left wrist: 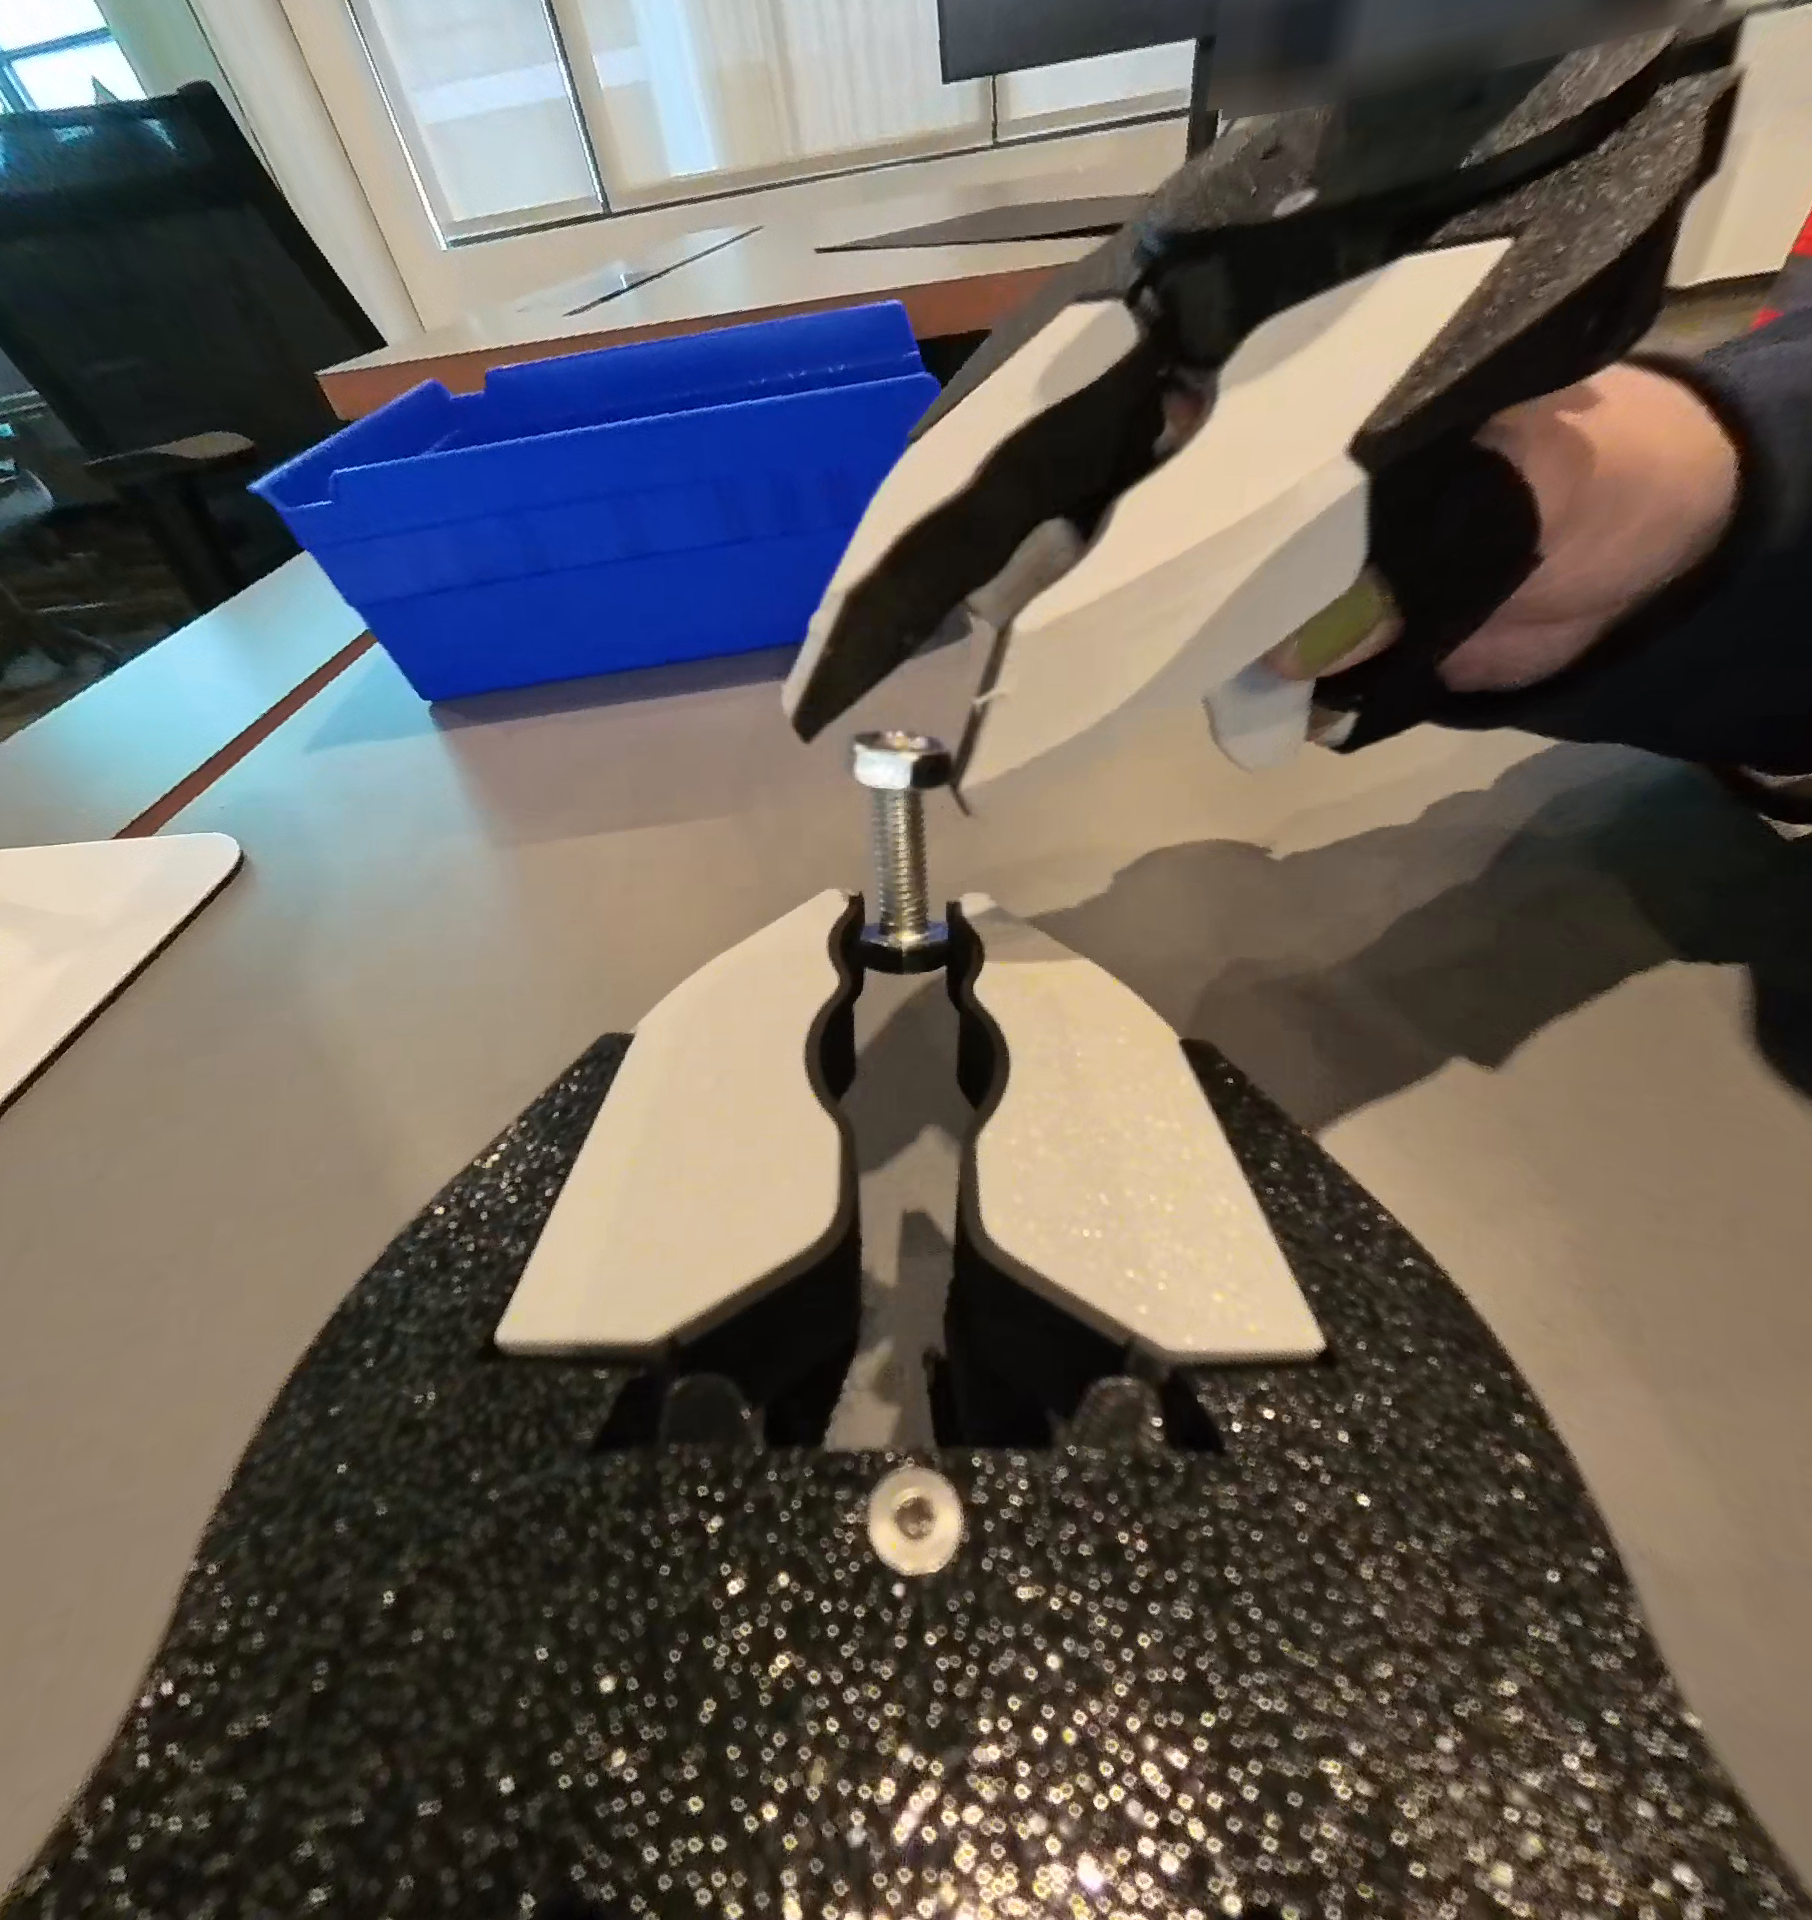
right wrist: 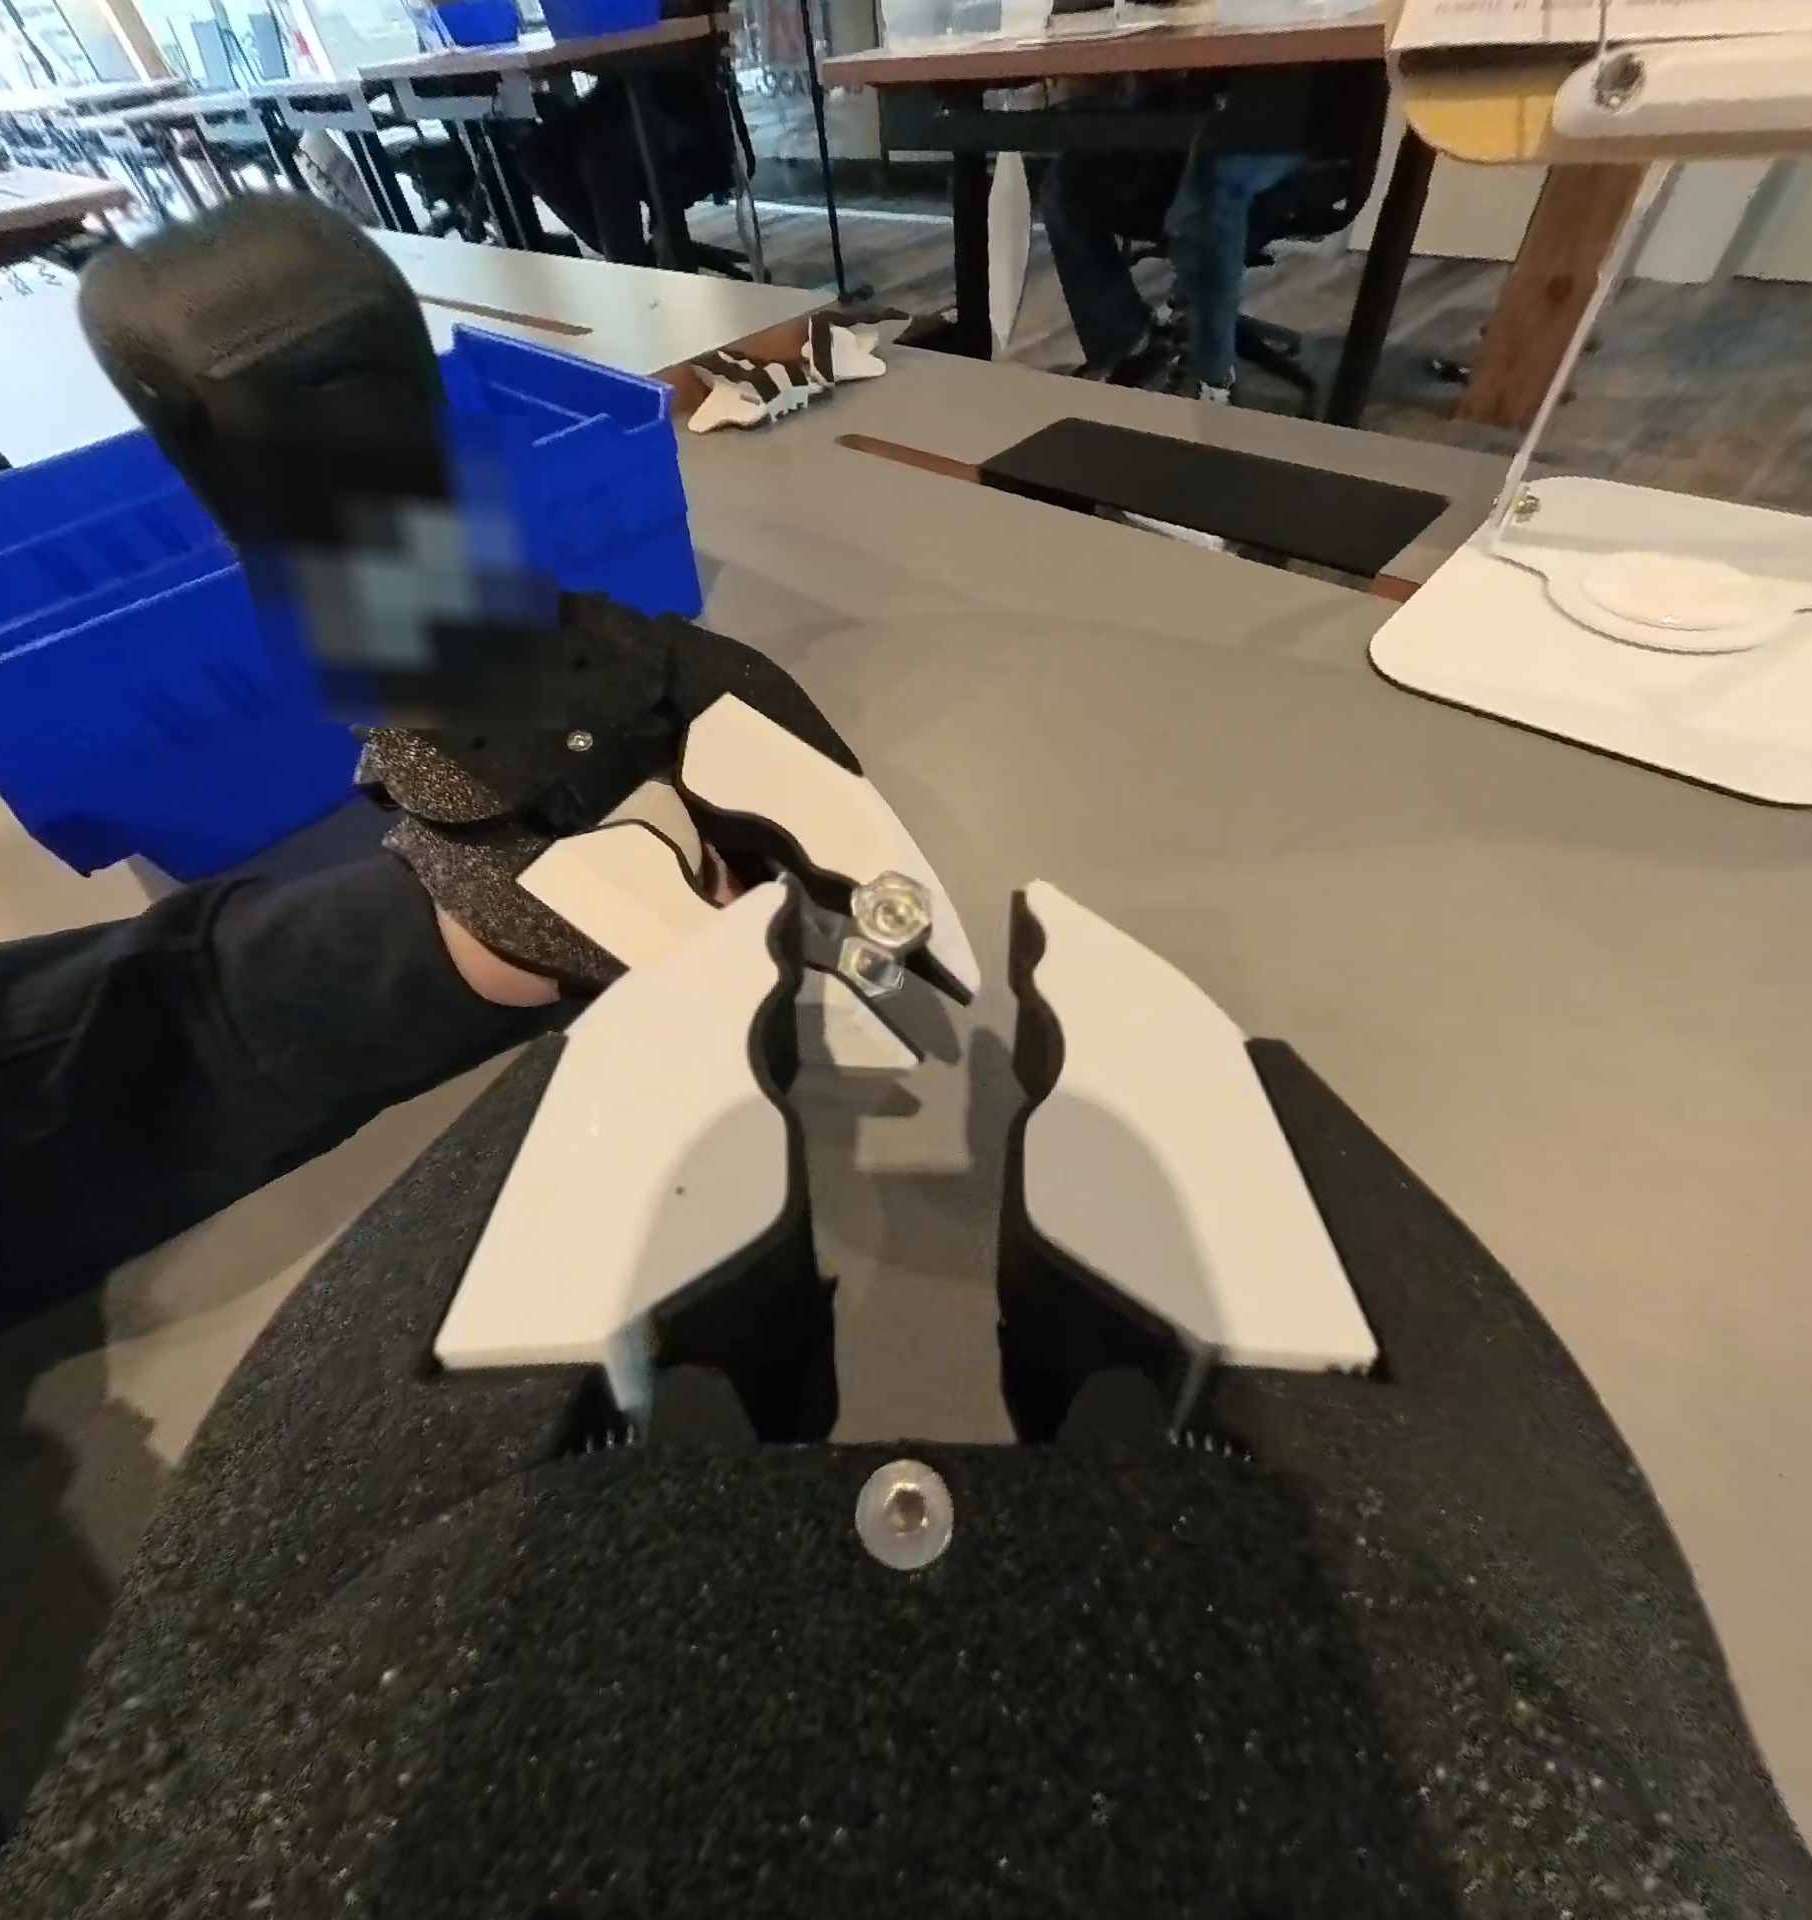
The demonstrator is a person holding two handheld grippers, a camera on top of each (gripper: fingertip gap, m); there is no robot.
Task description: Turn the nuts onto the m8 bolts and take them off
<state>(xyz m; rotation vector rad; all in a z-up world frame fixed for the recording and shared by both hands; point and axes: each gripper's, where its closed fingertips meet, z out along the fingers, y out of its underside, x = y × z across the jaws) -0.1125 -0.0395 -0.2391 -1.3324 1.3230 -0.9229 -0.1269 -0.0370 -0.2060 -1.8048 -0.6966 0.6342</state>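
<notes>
I pinched the nut (left wrist: 903, 943) in my left claw (left wrist: 903, 935) over the desk (left wrist: 362, 1039), bolt (left wrist: 899, 831) upright, so my spread right claw (left wrist: 881, 717) could regrip its head.

At the centre of the frame the right gripper (right wrist: 891, 935) stands with its white fingers (right wrist: 1120, 1039) spread wide and nothing between them but grey table (right wrist: 1193, 727). Just past the left fingertip, the left gripper (right wrist: 871, 966) reaches in from the left of the frame, clamped on a silver nut (right wrist: 874, 968) with a bolt (right wrist: 889, 912) head showing just above it. A blue bin (right wrist: 102, 665) sits at upper left, a white stand base (right wrist: 1608, 686) at right.
</notes>
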